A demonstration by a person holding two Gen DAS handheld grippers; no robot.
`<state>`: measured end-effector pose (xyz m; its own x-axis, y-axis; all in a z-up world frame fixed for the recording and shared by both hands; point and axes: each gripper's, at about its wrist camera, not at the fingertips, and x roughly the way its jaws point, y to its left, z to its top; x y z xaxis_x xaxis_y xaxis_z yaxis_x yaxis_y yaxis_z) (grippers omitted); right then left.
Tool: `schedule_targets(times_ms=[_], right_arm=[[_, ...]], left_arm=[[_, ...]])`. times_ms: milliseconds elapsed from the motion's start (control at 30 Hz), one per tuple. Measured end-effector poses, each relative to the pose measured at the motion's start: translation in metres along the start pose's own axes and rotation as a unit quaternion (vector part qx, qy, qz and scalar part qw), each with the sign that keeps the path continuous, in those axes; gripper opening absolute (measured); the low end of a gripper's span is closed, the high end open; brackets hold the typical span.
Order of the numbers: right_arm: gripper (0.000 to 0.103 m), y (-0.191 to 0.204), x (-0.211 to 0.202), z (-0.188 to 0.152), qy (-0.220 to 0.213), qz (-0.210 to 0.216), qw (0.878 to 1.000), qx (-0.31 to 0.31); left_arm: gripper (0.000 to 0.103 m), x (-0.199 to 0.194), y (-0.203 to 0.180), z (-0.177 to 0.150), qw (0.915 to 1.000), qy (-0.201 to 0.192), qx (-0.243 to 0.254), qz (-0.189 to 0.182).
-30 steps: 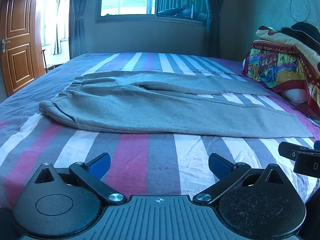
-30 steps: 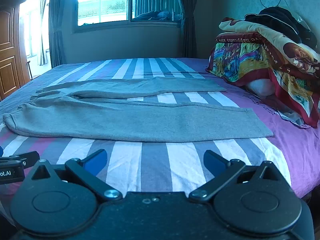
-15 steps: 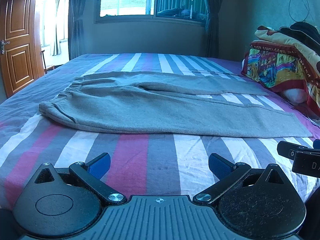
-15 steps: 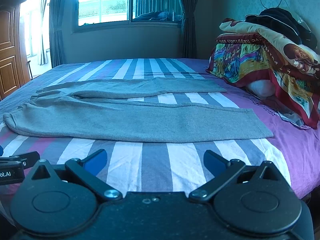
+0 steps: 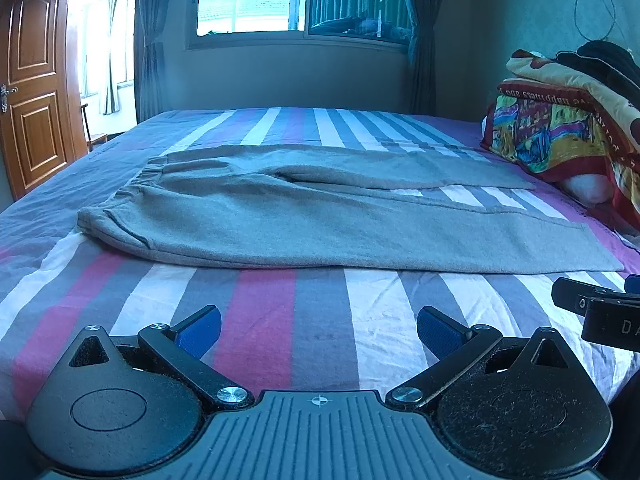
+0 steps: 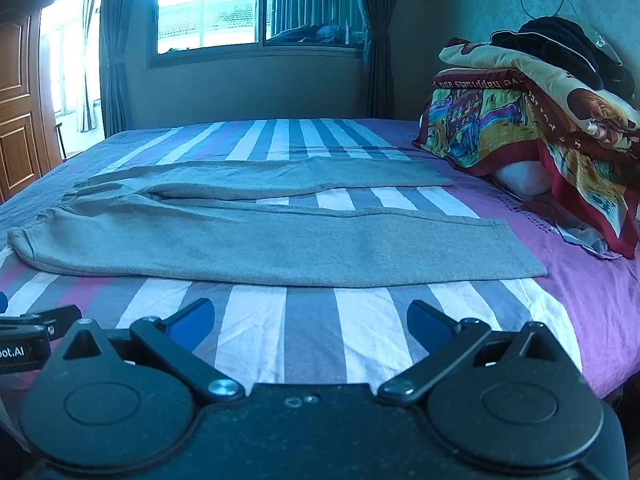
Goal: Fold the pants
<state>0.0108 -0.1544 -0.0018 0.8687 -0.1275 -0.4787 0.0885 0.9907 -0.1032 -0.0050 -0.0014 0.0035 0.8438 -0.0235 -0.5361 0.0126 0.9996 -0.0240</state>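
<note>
Grey pants (image 5: 304, 220) (image 6: 256, 236) lie flat across the striped bed (image 5: 260, 320) (image 6: 300, 328), waistband to the left and both legs spread out to the right. My left gripper (image 5: 319, 326) hovers open over the bed's near edge, short of the pants, nothing between its blue pads. My right gripper (image 6: 310, 322) is likewise open and empty, in front of the near leg. Each gripper shows at the edge of the other's view: the right gripper (image 5: 600, 308) and the left gripper (image 6: 36, 332).
A pile of colourful folded blankets (image 6: 532, 132) (image 5: 568, 136) with dark clothing on top sits at the bed's right side. A window (image 6: 256, 4) with curtains is on the far wall, and a wooden door (image 5: 32, 80) stands left.
Both grippers have stayed almost still; the view shifts only slightly. The pants have not moved.
</note>
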Motion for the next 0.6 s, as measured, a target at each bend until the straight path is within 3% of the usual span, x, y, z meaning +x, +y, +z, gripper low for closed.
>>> schedule_targets(times_ms=[600], right_arm=[[0.102,0.0007,-0.0009,-0.0006,-0.002,0.000,1.000,0.001]], left_arm=[[0.103,-0.0005,-0.0015,0.0001,1.0000,-0.002,0.003,0.001]])
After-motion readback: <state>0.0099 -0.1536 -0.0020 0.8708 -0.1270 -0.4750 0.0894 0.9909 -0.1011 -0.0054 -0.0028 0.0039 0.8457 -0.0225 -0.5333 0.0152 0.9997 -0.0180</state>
